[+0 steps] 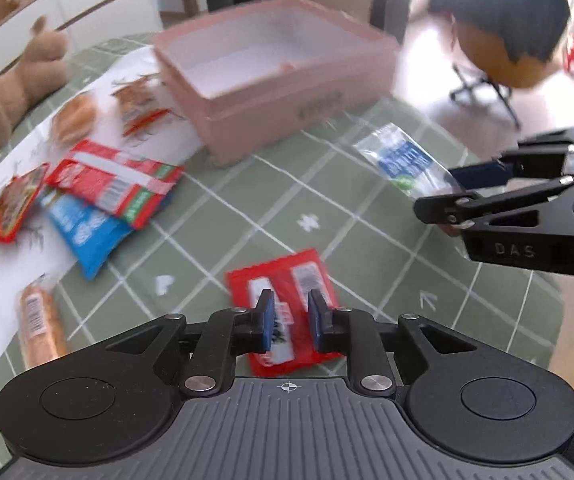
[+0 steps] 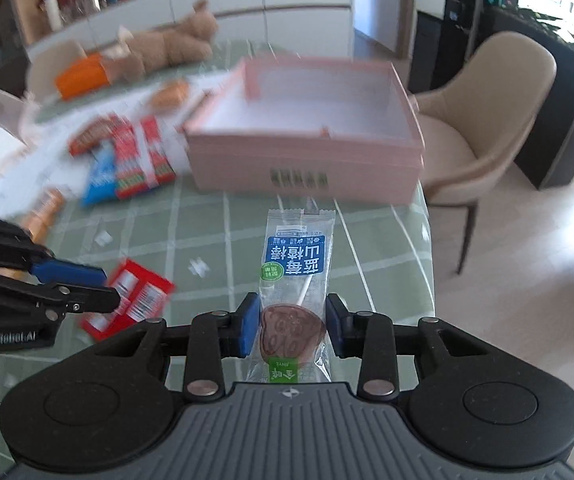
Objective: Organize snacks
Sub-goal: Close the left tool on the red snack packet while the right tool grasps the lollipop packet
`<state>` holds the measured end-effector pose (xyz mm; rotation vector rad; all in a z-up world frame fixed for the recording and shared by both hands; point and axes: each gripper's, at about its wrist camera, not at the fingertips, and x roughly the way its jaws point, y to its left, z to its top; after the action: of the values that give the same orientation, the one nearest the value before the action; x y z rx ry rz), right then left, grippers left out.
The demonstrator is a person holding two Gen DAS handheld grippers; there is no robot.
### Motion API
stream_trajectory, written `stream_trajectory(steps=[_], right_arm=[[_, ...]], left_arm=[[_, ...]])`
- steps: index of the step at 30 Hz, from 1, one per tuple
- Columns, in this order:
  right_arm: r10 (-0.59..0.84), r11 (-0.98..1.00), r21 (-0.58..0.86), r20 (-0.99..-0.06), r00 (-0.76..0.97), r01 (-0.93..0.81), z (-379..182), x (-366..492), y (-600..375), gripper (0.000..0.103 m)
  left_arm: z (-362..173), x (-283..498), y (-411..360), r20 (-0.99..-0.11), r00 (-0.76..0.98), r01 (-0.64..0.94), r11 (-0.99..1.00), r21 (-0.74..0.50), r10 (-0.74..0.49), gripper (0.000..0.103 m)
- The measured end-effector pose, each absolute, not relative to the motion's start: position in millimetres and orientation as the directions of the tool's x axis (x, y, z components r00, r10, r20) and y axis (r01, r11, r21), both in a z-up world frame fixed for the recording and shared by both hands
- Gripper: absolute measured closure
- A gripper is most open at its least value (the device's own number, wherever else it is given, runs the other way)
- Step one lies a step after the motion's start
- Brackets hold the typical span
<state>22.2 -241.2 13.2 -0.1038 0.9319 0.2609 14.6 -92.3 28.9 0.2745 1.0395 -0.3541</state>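
A flat red foil snack packet with white label panels (image 1: 283,312) lies on the green checked tablecloth (image 1: 367,216), directly beneath the left gripper (image 1: 291,322). Its two blue-padded fingers (image 1: 266,320) stand apart over the packet's middle, with a gap between them and the wrapper showing through; whether the pads touch the foil I cannot tell.

A clear plastic lollipop wrapper with a blue label and a brown disc-shaped sweet inside (image 2: 295,280) lies straight ahead of the right gripper (image 2: 291,326). Its fingers are spread to either side of the brown sweet, the left pad just beside the wrapper edge and the right pad a little off it, so nothing is clamped.

Beyond both tools, further along the table, sits an open pale pink rectangular storage box (image 2: 307,168), its inside white and holding no snacks that I can see. To the left of the left gripper a loose pile of red and blue snack bags (image 1: 99,200) lies partly on a white cloth, with an orange-wrapped bar (image 1: 39,320) nearer. A tan plush bear (image 2: 167,44) lies beyond the pile.
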Motion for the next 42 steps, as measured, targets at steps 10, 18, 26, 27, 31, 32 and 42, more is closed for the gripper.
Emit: stream_trajectory(steps=[10, 18, 26, 27, 31, 32, 42], right_arm=[[0.161, 0.965, 0.005, -0.799, 0.579, -0.262, -2.9, 10.9, -239.3, 0.046], [0.157, 0.968, 0.005, -0.791, 0.591, -0.250, -4.7, 6.2, -239.7, 0.036], [0.158, 0.970, 0.008, -0.781, 0.604, -0.243, -7.9, 0.4, -237.5, 0.024], [0.159, 0.969, 0.007, -0.781, 0.604, -0.246, -8.4, 0.2, -236.2, 0.021], [0.160, 0.968, 0.006, -0.781, 0.603, -0.249, -9.1, 1.2, -233.8, 0.019], [0.161, 0.968, 0.006, -0.781, 0.603, -0.250, -9.1, 1.1, -233.9, 0.019], [0.157, 0.970, 0.006, -0.780, 0.605, -0.245, -8.7, -2.4, -234.3, 0.019]], left_arm=[[29.7, 18.7, -96.3, -0.872, 0.418, 0.440, 0.897, -0.051, -0.254, 0.064], [21.5, 12.9, -83.1, -0.849, 0.518, 0.452, 0.876, 0.167, -0.106, 0.063], [21.6, 21.2, -58.5, -0.858, 0.493, 0.398, 0.914, 0.074, -0.145, 0.044], [21.6, 22.1, -58.1, -0.859, 0.487, 0.395, 0.917, 0.055, -0.158, 0.040], [29.2, 19.0, -42.1, -0.839, 0.528, 0.270, 0.963, 0.019, -0.132, 0.045], [30.9, 17.6, -35.1, -0.834, 0.541, 0.224, 0.974, 0.019, -0.108, 0.045], [16.5, 27.7, -30.3, -0.867, 0.488, 0.185, 0.983, -0.016, -0.106, 0.037]])
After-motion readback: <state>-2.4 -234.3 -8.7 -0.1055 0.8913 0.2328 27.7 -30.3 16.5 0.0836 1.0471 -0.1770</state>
